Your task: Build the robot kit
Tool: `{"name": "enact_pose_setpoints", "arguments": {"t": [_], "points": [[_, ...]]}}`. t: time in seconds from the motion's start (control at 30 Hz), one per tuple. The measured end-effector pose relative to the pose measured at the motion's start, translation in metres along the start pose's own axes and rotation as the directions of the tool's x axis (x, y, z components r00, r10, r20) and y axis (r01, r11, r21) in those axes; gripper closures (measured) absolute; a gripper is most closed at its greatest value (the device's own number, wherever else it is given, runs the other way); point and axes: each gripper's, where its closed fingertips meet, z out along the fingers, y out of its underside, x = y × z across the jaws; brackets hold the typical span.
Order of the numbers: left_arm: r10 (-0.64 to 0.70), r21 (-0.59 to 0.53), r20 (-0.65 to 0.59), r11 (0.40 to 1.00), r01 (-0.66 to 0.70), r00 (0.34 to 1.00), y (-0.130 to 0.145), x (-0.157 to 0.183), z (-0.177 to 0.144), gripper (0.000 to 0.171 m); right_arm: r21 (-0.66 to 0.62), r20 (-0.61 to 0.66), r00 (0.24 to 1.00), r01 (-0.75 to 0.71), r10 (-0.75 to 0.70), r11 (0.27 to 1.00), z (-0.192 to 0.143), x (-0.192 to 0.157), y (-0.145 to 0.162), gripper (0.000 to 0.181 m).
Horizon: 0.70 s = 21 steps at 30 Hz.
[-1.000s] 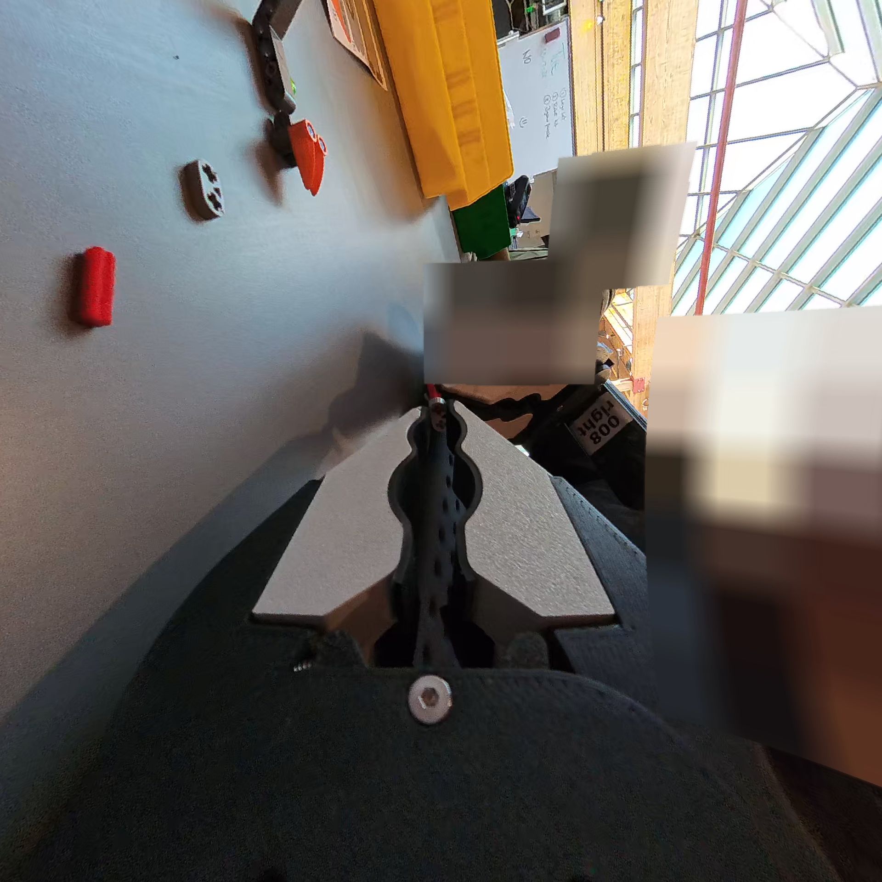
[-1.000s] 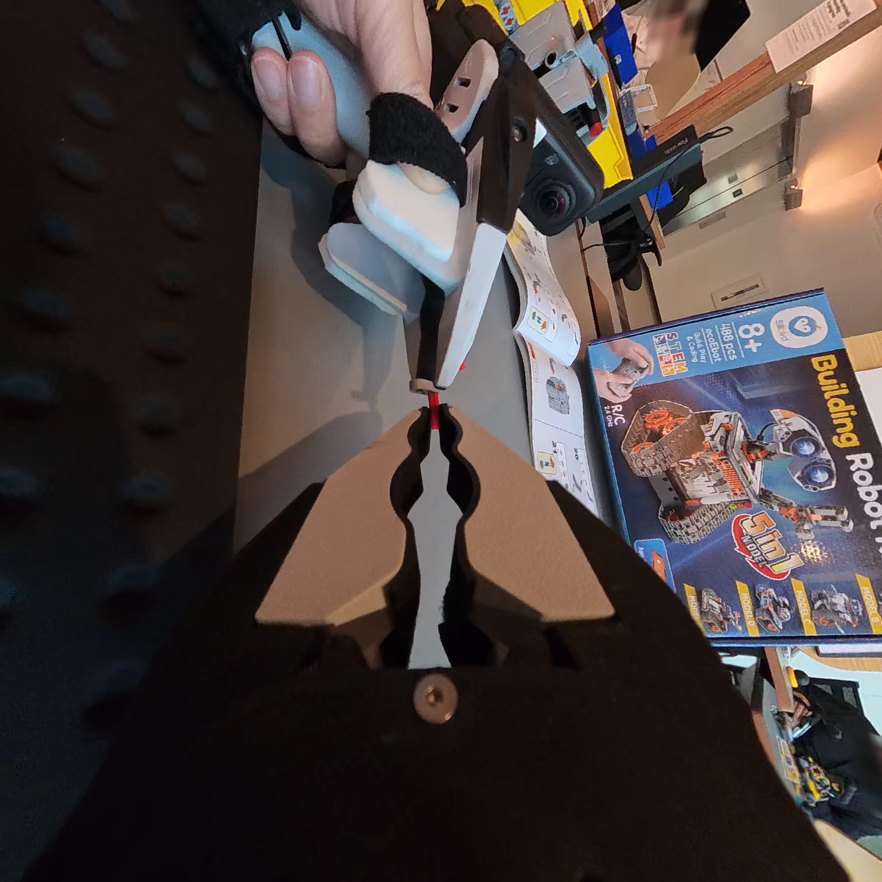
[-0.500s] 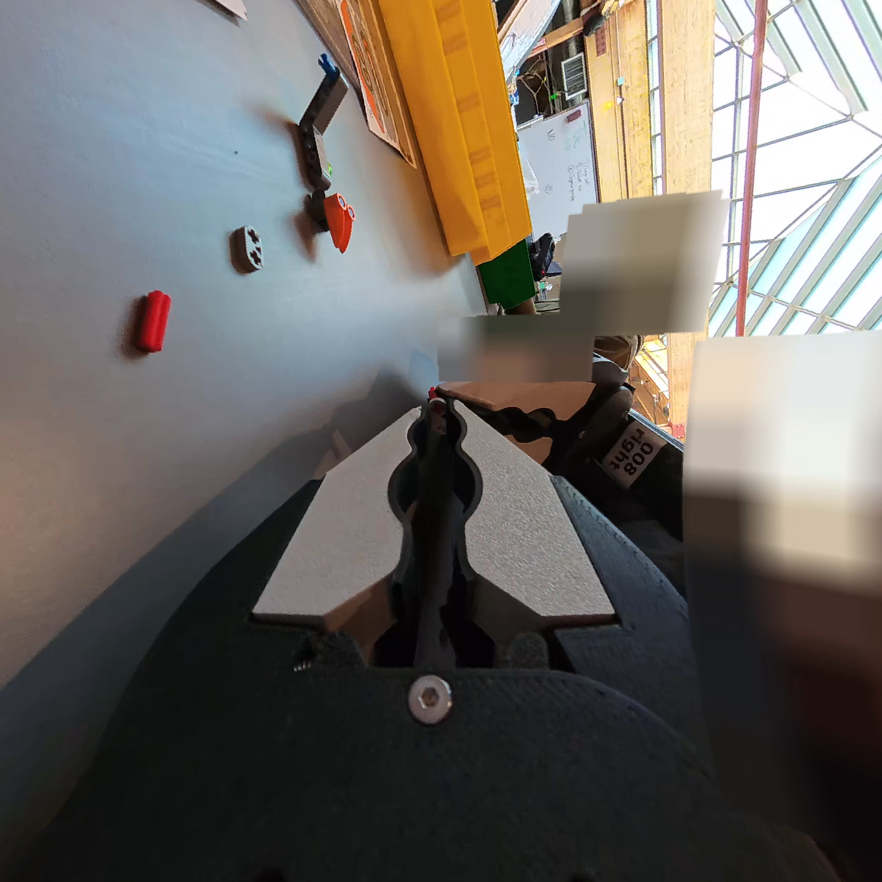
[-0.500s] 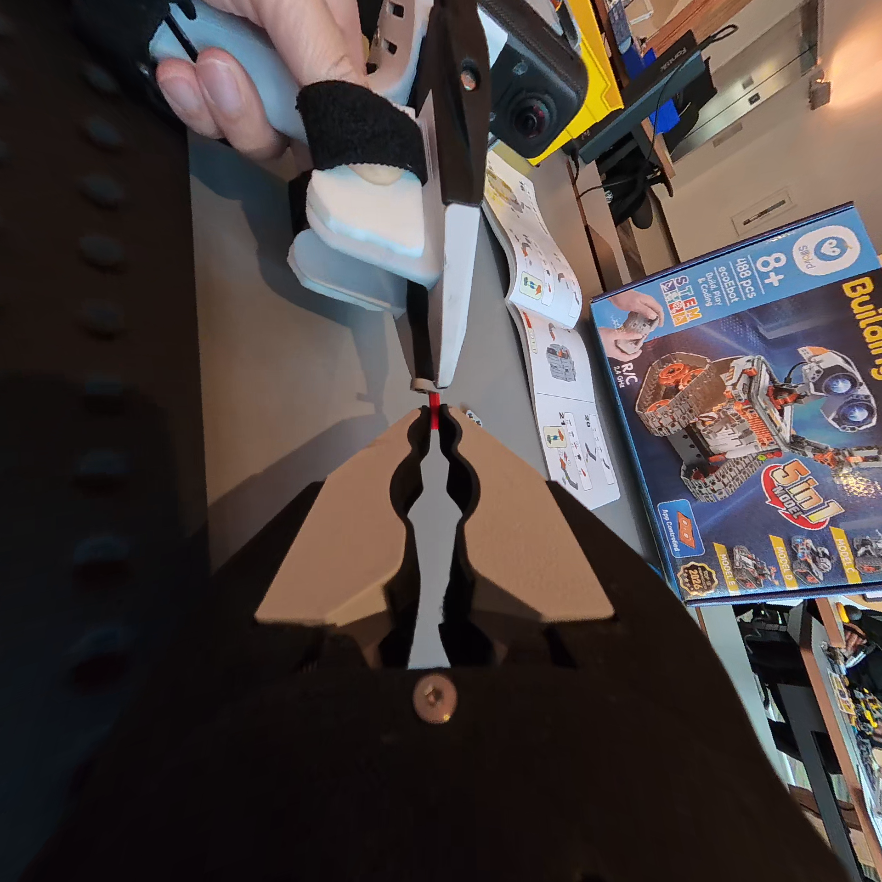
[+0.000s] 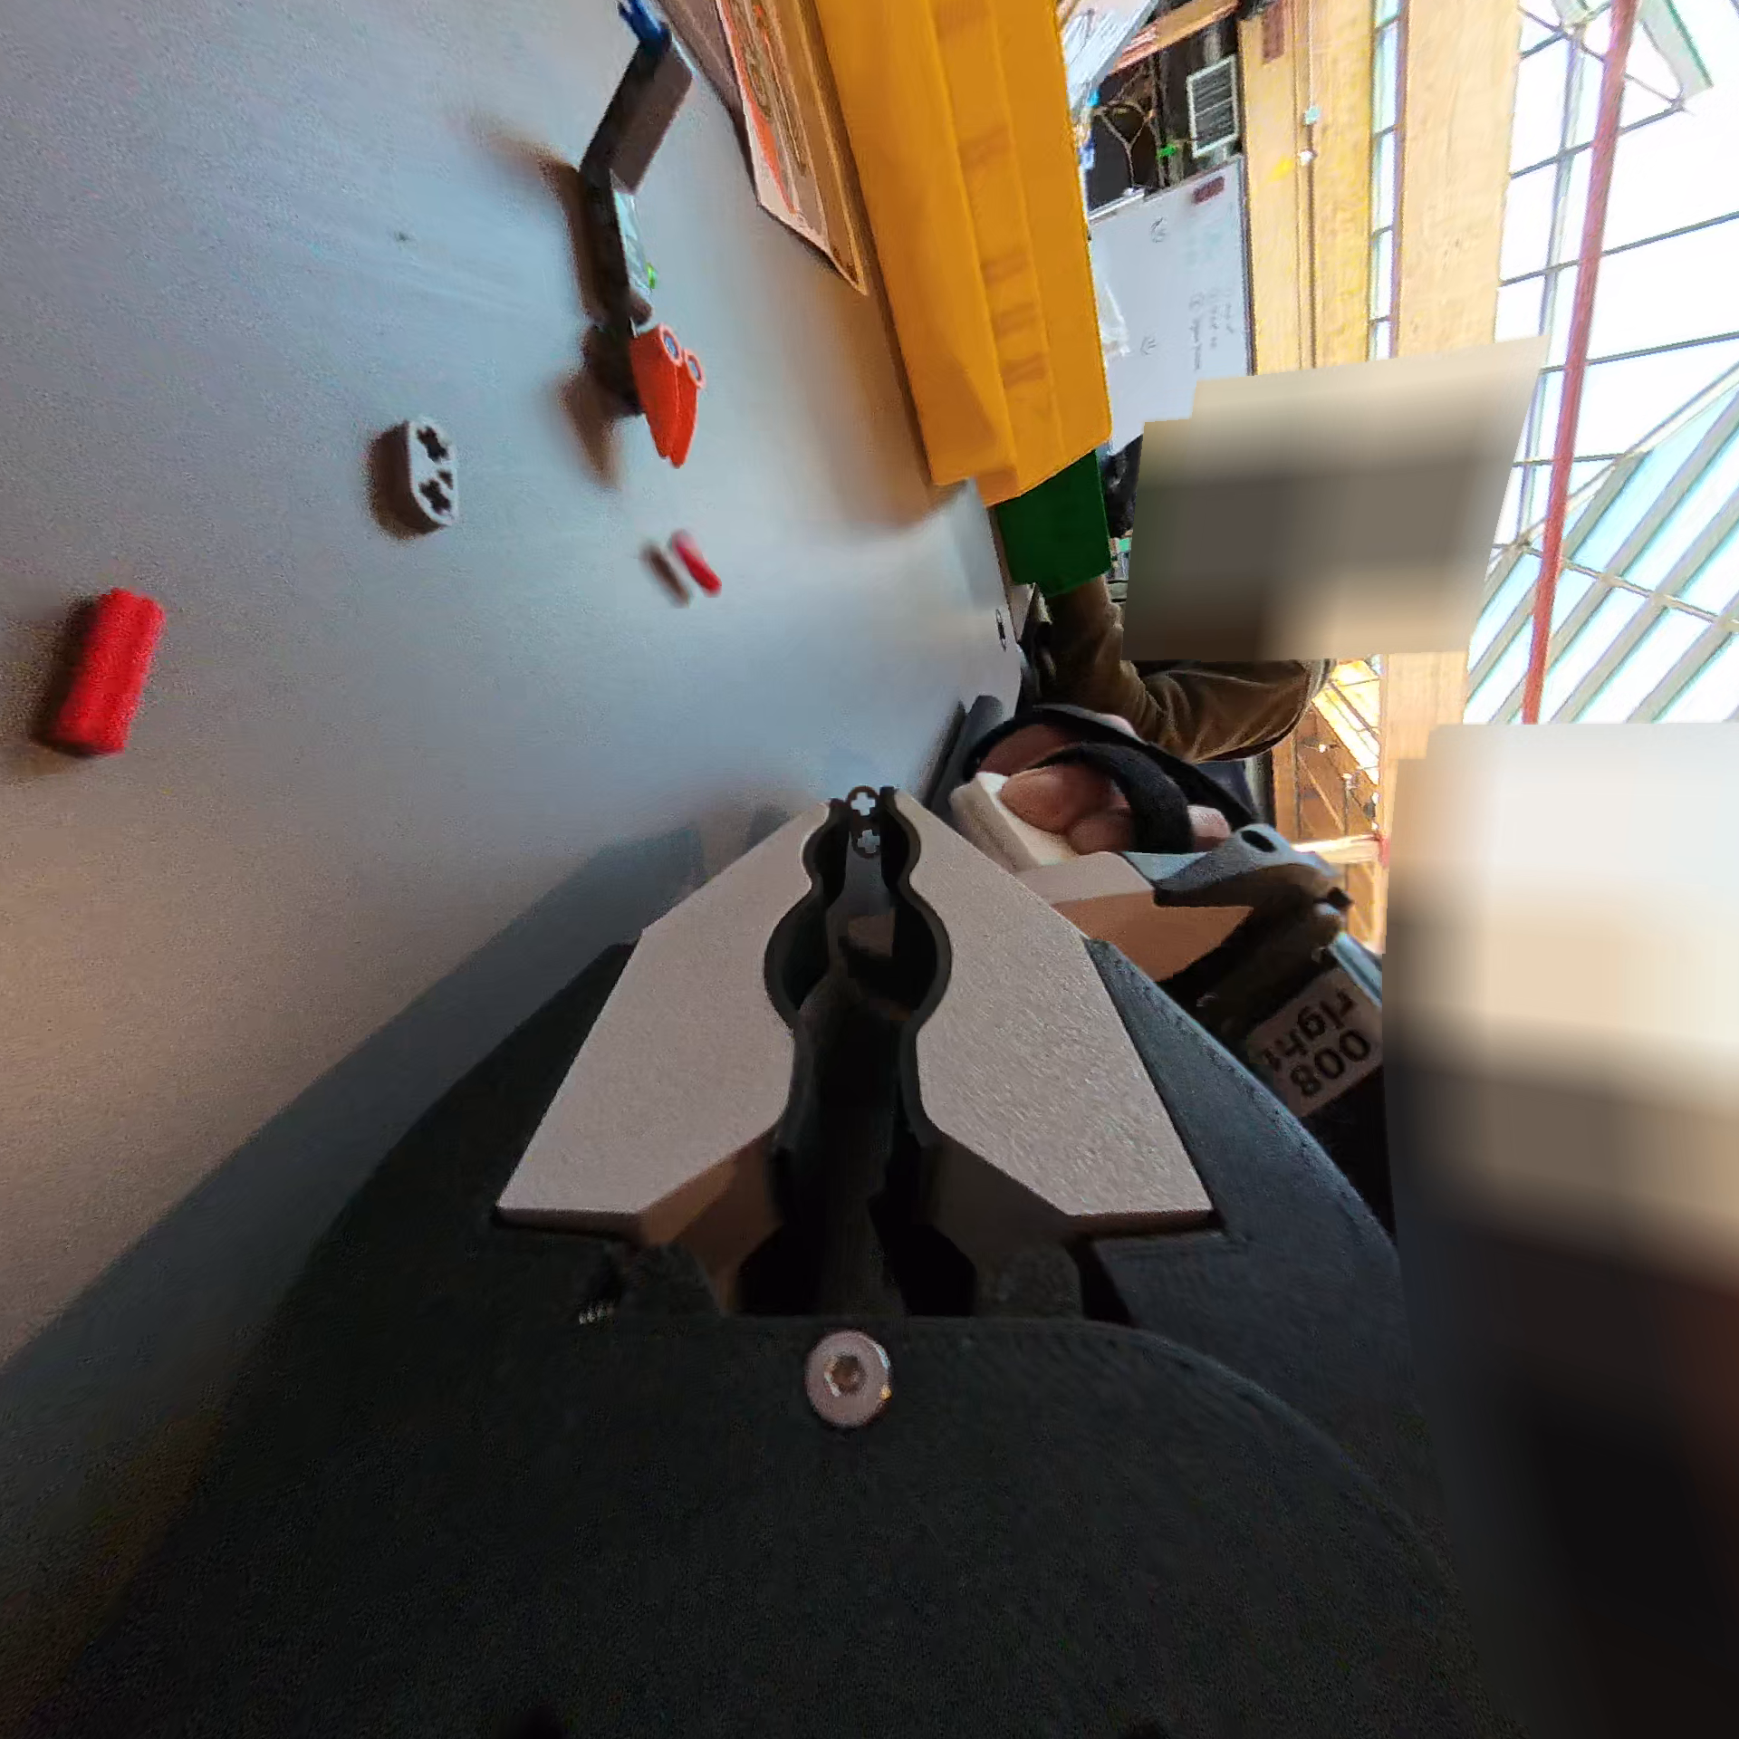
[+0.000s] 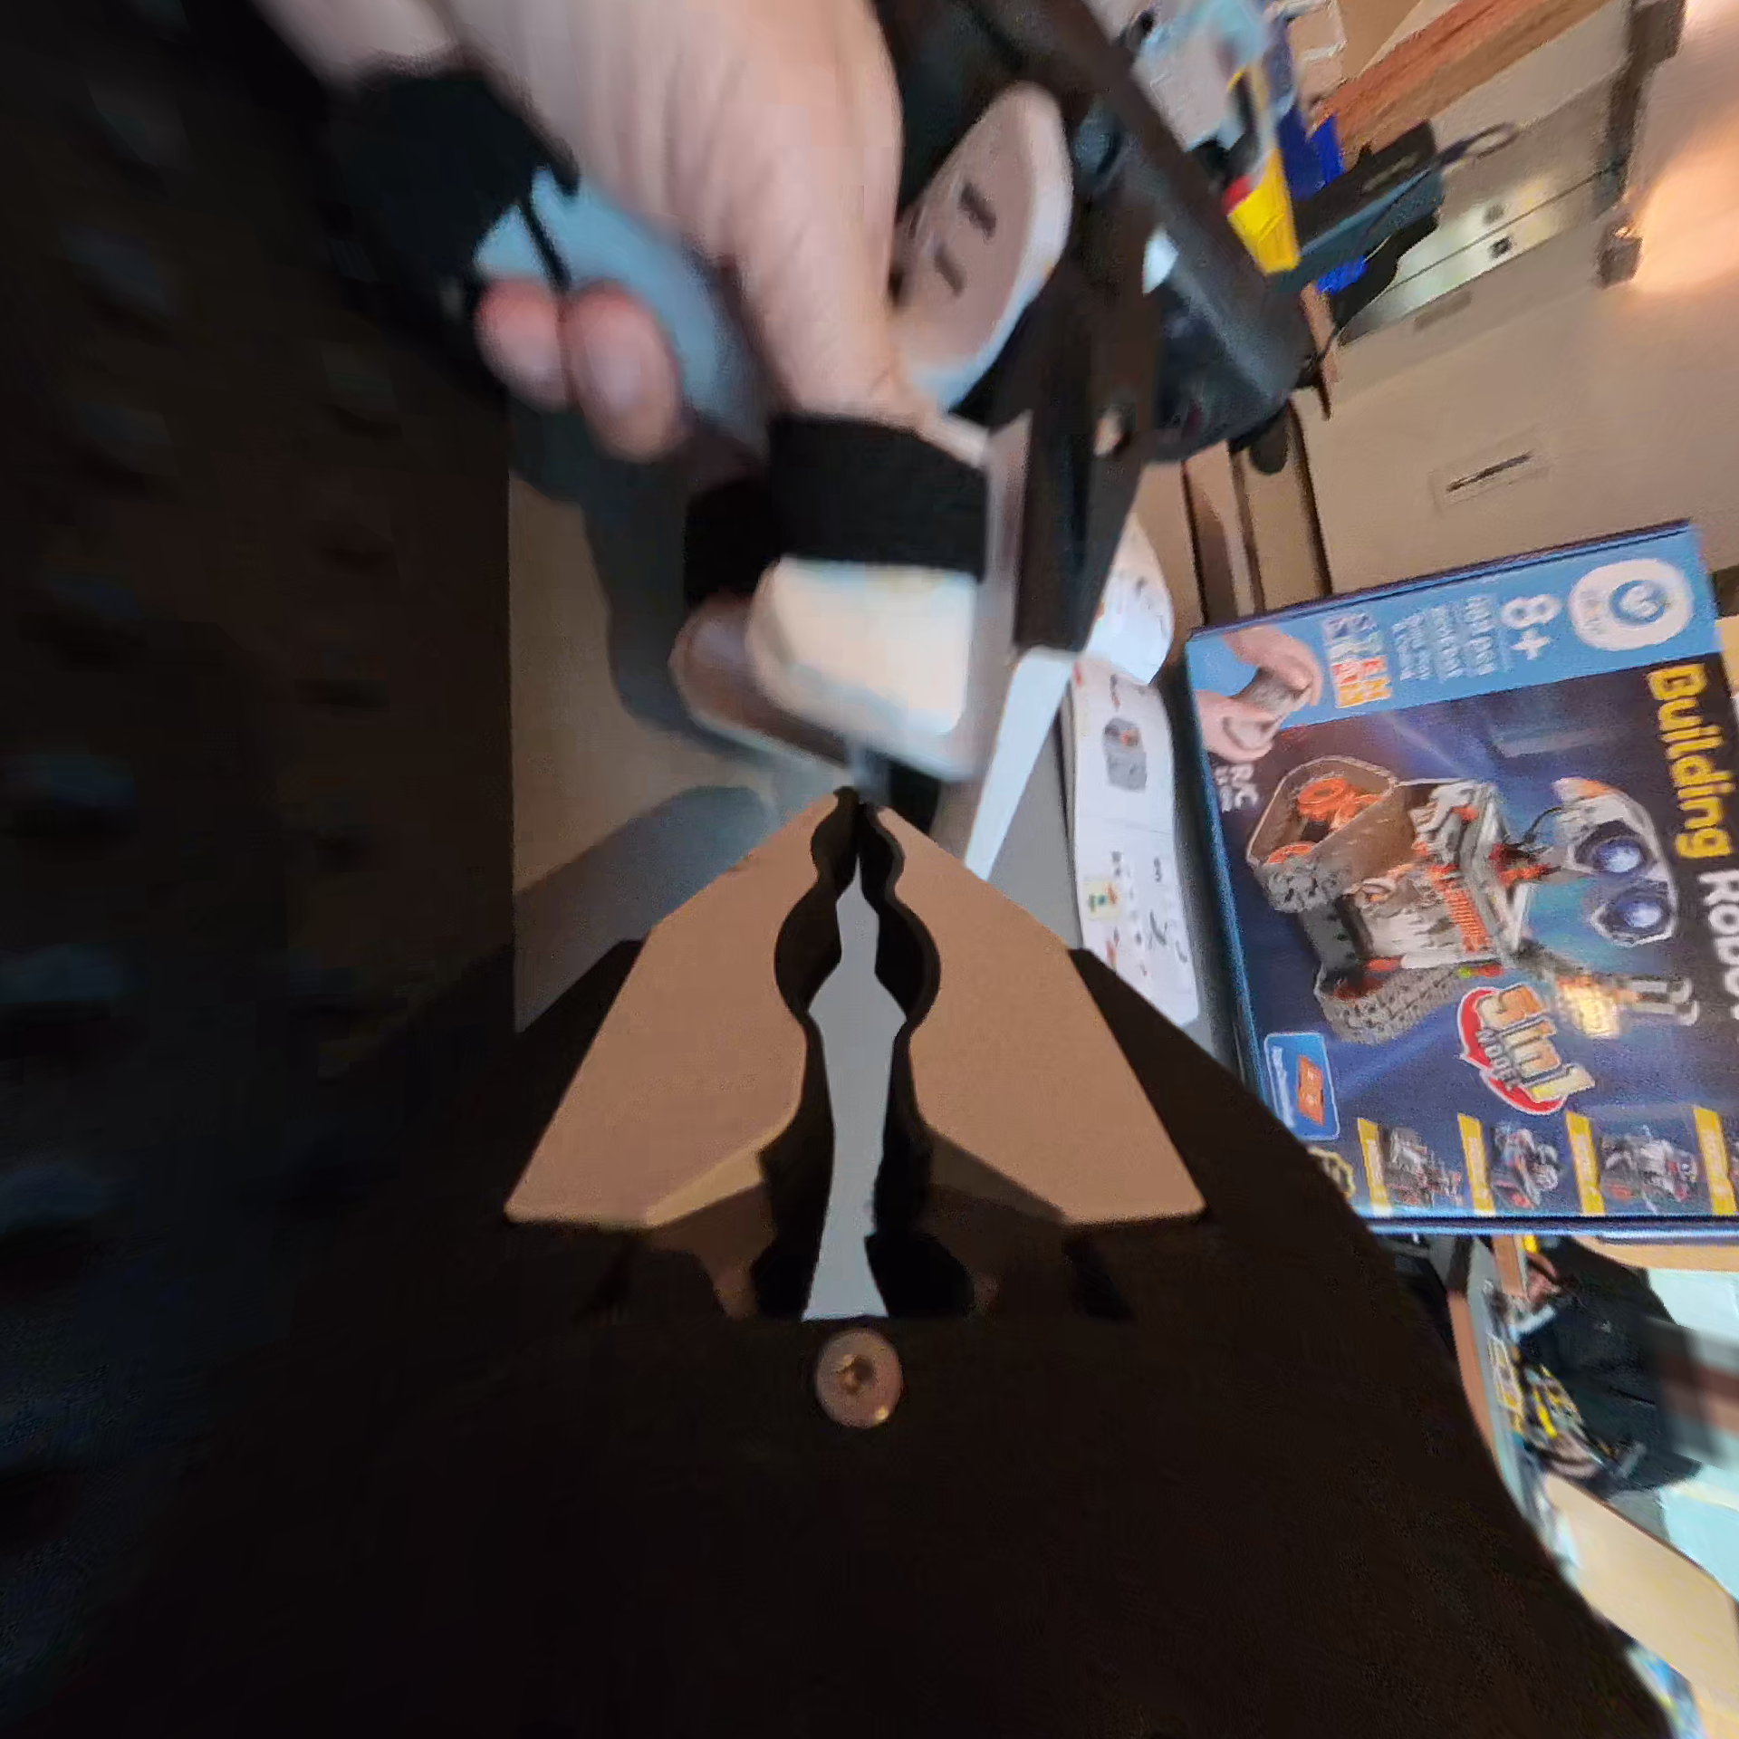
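Observation:
My left gripper is shut on a small grey connector with two cross holes, pinched at the fingertips above the grey table. My right gripper is shut with nothing showing between its tips; this view is blurred. The two grippers are close, tip to tip. A finger of the left gripper and the hand holding it fill the upper right wrist view. A small red pin, blurred, is by the table beyond the left gripper's tips.
On the table lie a red cylinder, a grey two-hole connector, orange-red pieces on a dark beam assembly, and yellow and green bins. A blue toy box and booklet lie right. Less than 4 cm separates the two grippers' tips.
The red pin that stood between the two grippers' tips is gone from the right gripper's tips. A small red pin now shows over the table. Both grippers have shifted and tilted.

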Motion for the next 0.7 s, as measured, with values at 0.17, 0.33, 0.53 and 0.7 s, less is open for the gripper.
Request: {"name": "enact_pose_setpoints", "arguments": {"t": [0.17,0.33,0.53,0.7], "points": [[-0.028,0.051,-0.018,0.998,0.029,0.999,-0.007,-0.003,-0.013,0.166,-0.003,0.014,0.997,-0.070,0.070,0.998,-0.010,0.006,0.019,0.181],[0.025,0.052,-0.021,0.998,-0.024,0.999,-0.007,0.003,-0.012,0.166,0.044,0.041,0.951,-0.307,0.306,0.951,-0.018,0.037,0.045,0.181],[0.094,0.110,-0.133,0.991,-0.079,0.987,-0.012,0.025,-0.019,0.167,0.208,0.331,0.750,-0.650,0.573,0.731,-0.038,0.049,0.027,0.147],[0.184,0.116,-0.204,0.980,-0.162,0.962,-0.008,0.045,-0.016,0.167,0.247,0.295,0.809,-0.578,0.508,0.778,-0.033,0.040,0.002,0.148]]}}
